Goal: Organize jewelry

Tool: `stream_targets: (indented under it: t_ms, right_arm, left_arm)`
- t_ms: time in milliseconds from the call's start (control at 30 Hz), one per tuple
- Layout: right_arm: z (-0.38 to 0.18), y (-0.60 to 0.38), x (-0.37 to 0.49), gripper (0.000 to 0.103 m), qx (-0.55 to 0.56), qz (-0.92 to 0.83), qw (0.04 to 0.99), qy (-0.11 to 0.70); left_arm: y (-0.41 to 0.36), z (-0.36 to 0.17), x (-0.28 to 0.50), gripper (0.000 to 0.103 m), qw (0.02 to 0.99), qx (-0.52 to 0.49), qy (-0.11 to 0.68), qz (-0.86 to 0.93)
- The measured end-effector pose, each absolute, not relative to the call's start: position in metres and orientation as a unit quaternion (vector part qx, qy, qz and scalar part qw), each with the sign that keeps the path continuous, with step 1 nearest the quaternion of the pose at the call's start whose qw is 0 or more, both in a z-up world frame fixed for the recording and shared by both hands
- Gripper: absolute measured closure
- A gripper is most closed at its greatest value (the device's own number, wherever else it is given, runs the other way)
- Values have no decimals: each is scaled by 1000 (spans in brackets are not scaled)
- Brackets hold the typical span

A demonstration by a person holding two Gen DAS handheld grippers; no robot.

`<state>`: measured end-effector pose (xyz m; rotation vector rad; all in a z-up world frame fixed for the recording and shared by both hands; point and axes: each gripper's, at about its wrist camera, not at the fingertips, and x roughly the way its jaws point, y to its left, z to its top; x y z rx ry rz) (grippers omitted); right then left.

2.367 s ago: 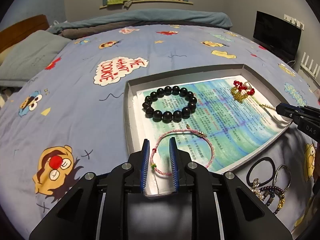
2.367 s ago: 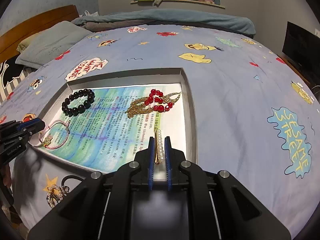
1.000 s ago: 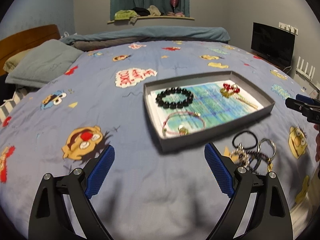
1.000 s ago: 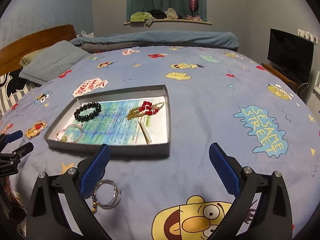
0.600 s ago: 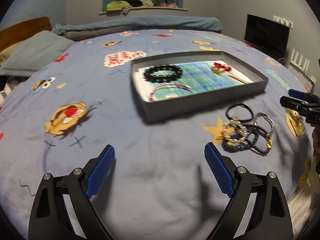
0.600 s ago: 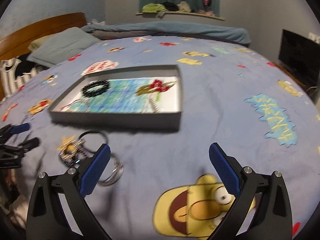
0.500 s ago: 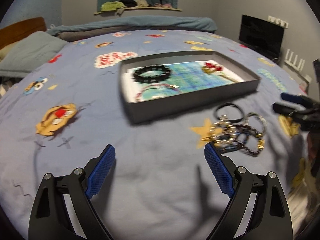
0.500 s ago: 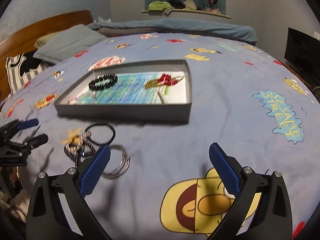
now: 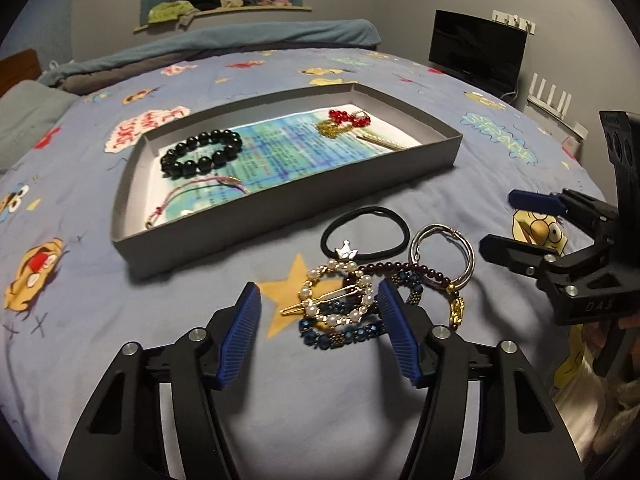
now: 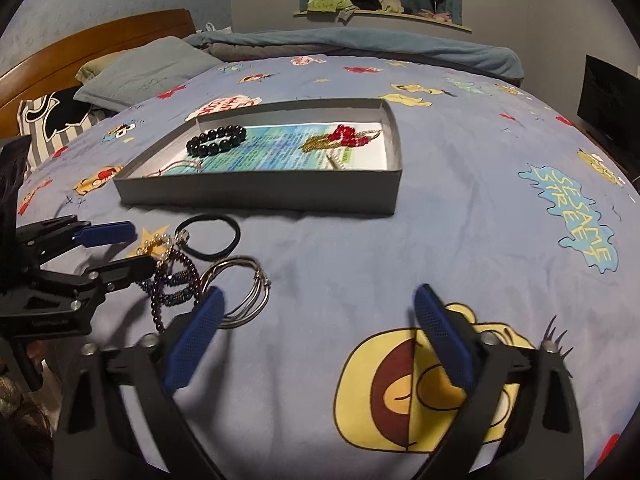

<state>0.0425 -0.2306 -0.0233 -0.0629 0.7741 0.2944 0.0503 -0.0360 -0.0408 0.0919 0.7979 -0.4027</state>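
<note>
"SESAME STREET" [image 10: 585, 218] is printed in yellow letters on a blue patch of the bedspread [image 10: 460, 208]. On a white patch near the tray, red letters can be seen, but only "COOKIE" [image 9: 130, 134] can be partly made out. "DAS" is stamped on the body of the right gripper [image 9: 520, 224].

The grey tray [image 9: 280, 204] is set on the bed with its long side running left to right. Four pieces are counted inside it: one black bead bracelet [image 9: 201, 153], one pink cord bracelet [image 9: 192, 196], one gold chain with red beads [image 9: 344, 122], and one thin gold bar clip [image 9: 380, 141]. The clip is laid slanted, with one end pointed toward the tray's right corner.

A loose pile is left on the bedspread just in front of the tray. One black hair tie with a small silver crown [image 9: 364, 232], silver bangles [image 9: 442, 256], one dark purple bead bracelet [image 9: 408, 270], one blue bead bracelet [image 9: 340, 330] and one pearl ring clip with a gold pin [image 9: 336, 298] are counted there. The gold pin is pointed down to the left.

The left gripper [image 9: 318, 328] is held low over the pile with its jaws apart and closing. The pearl ring clip is seen between them, but it is not yet pinched. The right gripper's jaws are wide apart and closing too, with only bedspread between them.
</note>
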Motion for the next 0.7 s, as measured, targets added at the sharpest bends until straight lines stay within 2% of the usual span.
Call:
stream_targets:
  t_ms: [133, 567, 700]
  right_arm:
    - [-26, -226, 42, 27, -30, 151, 913, 379]
    - [-22, -218, 43, 38, -29, 165, 910, 379]
    - [-23, -212, 44, 51, -33, 174, 907, 382]
  left_arm:
    - [-36, -45, 55, 52, 897, 38, 392, -200]
    - [-25, -35, 47, 52, 902, 38, 380, -200]
    - [-16, -35, 46, 52, 904, 37, 382, -190]
